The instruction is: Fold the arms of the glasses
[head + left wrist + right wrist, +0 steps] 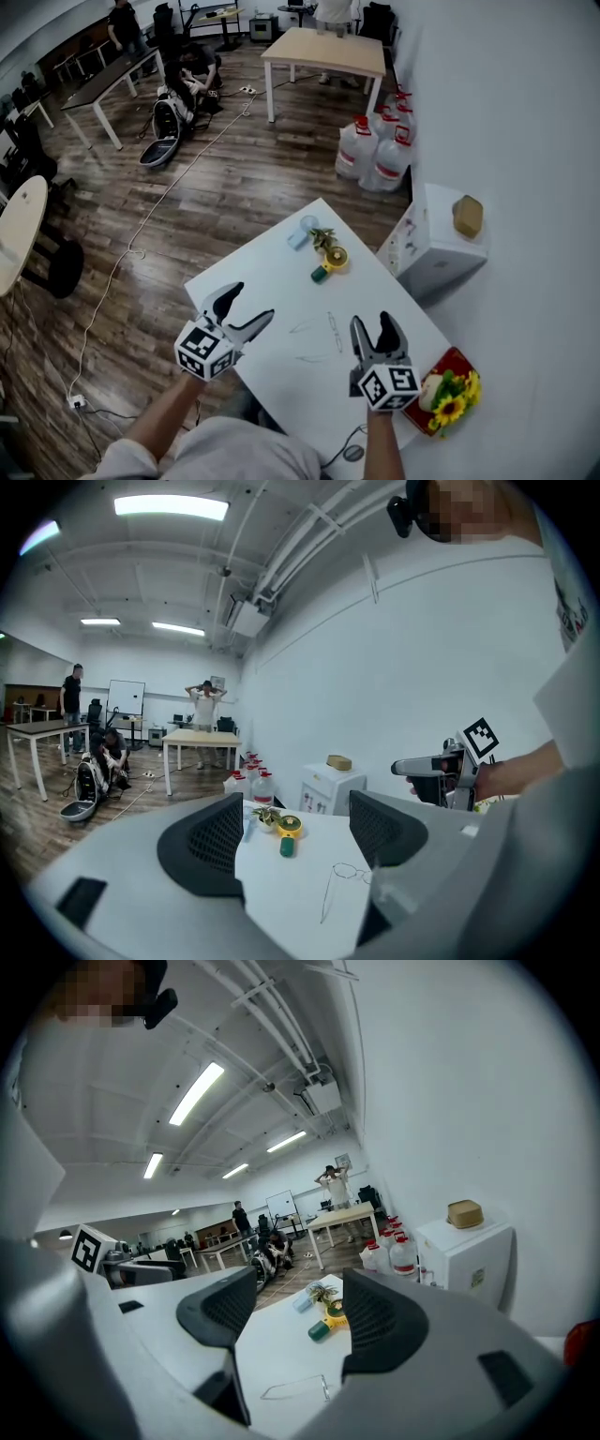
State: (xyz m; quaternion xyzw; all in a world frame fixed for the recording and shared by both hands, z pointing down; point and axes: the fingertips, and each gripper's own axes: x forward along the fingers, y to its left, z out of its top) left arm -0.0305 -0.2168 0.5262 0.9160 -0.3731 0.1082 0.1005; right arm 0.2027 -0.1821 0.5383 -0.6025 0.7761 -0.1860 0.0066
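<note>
Head view, table: one white table [267, 281] on a wood floor, taken here as the reference for all places.
Glasses: one pair [335, 330] lying flat on the table's near half, between the two grippers and touching neither.
Glasses, look: thin wire frame with clear lenses, pale against the white top. The left gripper view [352, 872] shows a round lens with one long arm stretched out from it, unfolded.
Glasses, hard to make out: only faint lines from above. The right gripper view [295, 1391] shows an outline only, so the second arm's position cannot be told.
Left gripper: one [251, 302], over the table's near left edge. Jaws spread [295, 836], nothing between them but the table beyond.
Right gripper: one [373, 323], over the table's near right edge. Jaws spread [300, 1312], empty.
Far end of table: one yellow and green gadget [330, 262], one small plant [322, 239] and one pale blue item [302, 232], too small to identify.
Right of table: one white cabinet [431, 239], and flowers [450, 398] partly cut off behind the right gripper.
Beyond table: water jugs [375, 150], overlapping, count unclear.
</note>
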